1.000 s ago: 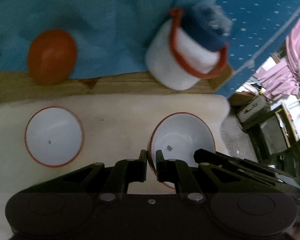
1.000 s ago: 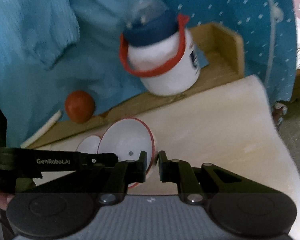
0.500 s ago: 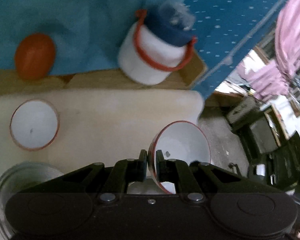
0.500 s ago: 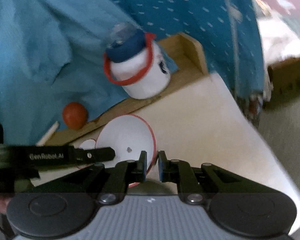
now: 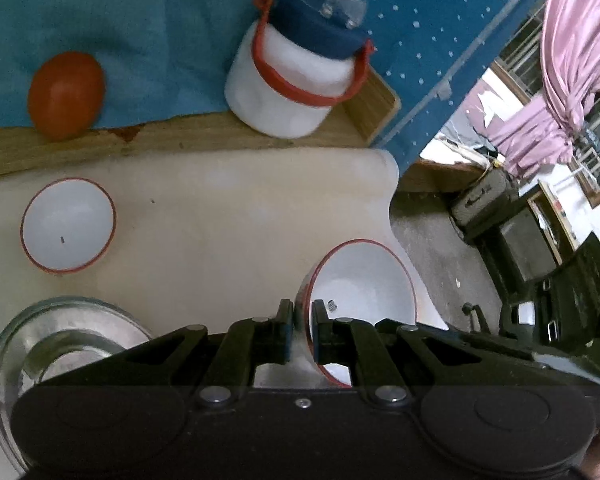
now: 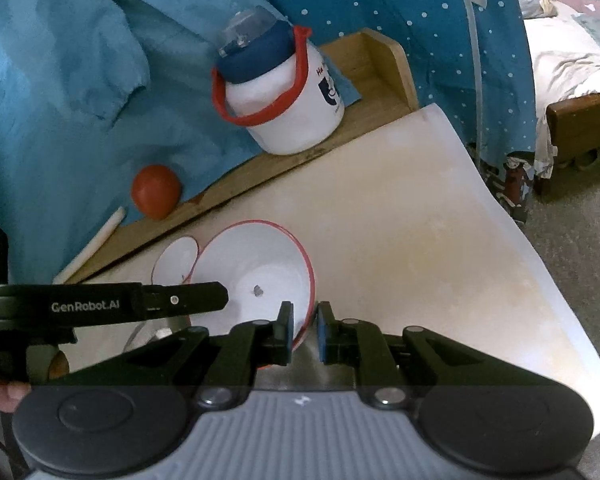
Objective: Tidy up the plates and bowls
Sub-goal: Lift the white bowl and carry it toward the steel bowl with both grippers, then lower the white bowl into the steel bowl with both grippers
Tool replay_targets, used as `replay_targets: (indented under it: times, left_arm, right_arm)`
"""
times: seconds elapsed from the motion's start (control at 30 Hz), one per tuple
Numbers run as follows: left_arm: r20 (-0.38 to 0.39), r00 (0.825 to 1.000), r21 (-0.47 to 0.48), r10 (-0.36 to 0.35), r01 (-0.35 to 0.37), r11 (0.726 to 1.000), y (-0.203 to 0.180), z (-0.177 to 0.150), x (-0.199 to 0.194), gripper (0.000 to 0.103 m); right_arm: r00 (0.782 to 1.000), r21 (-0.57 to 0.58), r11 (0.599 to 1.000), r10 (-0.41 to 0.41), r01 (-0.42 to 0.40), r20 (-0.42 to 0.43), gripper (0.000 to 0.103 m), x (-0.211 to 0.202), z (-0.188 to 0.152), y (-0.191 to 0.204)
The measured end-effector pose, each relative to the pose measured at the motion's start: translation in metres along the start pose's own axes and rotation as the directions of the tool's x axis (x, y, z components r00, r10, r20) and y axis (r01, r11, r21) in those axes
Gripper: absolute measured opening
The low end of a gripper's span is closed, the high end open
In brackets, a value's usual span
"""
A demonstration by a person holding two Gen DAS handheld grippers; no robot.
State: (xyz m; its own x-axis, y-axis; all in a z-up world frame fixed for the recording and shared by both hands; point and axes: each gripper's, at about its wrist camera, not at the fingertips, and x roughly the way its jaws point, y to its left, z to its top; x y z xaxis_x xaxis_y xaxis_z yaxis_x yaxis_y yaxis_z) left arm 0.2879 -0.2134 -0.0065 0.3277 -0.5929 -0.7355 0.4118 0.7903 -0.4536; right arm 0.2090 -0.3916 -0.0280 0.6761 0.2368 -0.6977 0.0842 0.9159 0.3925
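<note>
- The left gripper (image 5: 300,330) has its jaws nearly closed on the near-left rim of a white bowl with a red edge (image 5: 364,280). One pad sits inside the wall and one outside, a pinch that suits a thin rim.
- The right gripper (image 6: 303,332) holds the same bowl (image 6: 260,276) on the opposite rim. Its jaws are narrowed with the red edge between them, though whether both pads press firmly is hard to tell.
- A grip on each side probably keeps the bowl level and stops it from swinging. It looks raised and tilted above the counter (image 5: 220,220), near the counter's right edge.
- Just left of the left gripper stands a clear glass bowl (image 5: 60,336), partly hidden behind the gripper body. It is wider than the held bowl and could be the base for a nested stack.
- Farther out on the left rests a second red-rimmed bowl (image 5: 68,224), upright and untouched, well apart from the held one. Nesting the two would be a sensible end for the task.
- Along the far wooden ledge (image 5: 180,136) sit an orange ball (image 5: 66,94) and a white jug with a blue lid and red handle (image 5: 296,80), both backed by blue cloth (image 5: 140,20) and clear of the working area.
- A pale stick (image 6: 90,244) lies on the ledge in the right wrist view.
</note>
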Motion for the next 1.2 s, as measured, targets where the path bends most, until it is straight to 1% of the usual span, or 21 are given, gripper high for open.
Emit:
replay_targets:
  times: [0.1, 0.23, 0.43, 0.63, 0.8, 0.93, 1.2]
  left_arm:
    - [-0.028, 1.0, -0.002, -0.009, 0.009, 1.0, 0.001, -0.005, 0.003, 0.008]
    - [-0.089, 0.996, 0.013, -0.01, 0.011, 1.0, 0.003, -0.012, 0.008, 0.008]
    - [-0.184, 0.983, 0.001, 0.003, -0.003, 1.0, 0.013, -0.026, 0.02, 0.009]
    - [-0.244, 0.969, -0.012, 0.031, -0.035, 0.999, 0.019, -0.03, 0.031, 0.011]
    - [-0.269, 0.962, -0.026, 0.042, -0.051, 0.998, 0.024, -0.028, 0.04, 0.012]
    - [-0.28, 0.959, -0.035, 0.04, -0.052, 0.998, 0.026, -0.026, 0.046, 0.013]
    - [-0.281, 0.959, -0.031, 0.042, -0.053, 0.998, 0.025, -0.023, 0.049, 0.014]
  right_arm:
    - [1.0, -0.008, 1.0, 0.0, 0.0, -0.019, 0.013, -0.004, -0.005, -0.002]
    - [0.997, -0.007, 1.0, 0.005, -0.005, -0.078, 0.014, -0.002, -0.011, -0.006]
    - [0.988, -0.015, 1.0, 0.016, -0.019, -0.155, 0.014, 0.006, -0.019, -0.007]
    - [0.974, 0.013, 1.0, 0.025, -0.022, -0.226, 0.014, 0.019, -0.024, -0.009]
    - [0.965, 0.015, 1.0, 0.018, -0.014, -0.26, 0.014, 0.028, -0.024, -0.007]
    - [0.964, 0.014, 1.0, 0.012, -0.008, -0.266, 0.014, 0.031, -0.023, -0.005]
    - [0.962, 0.035, 0.999, 0.012, -0.002, -0.273, 0.016, 0.037, -0.02, -0.009]
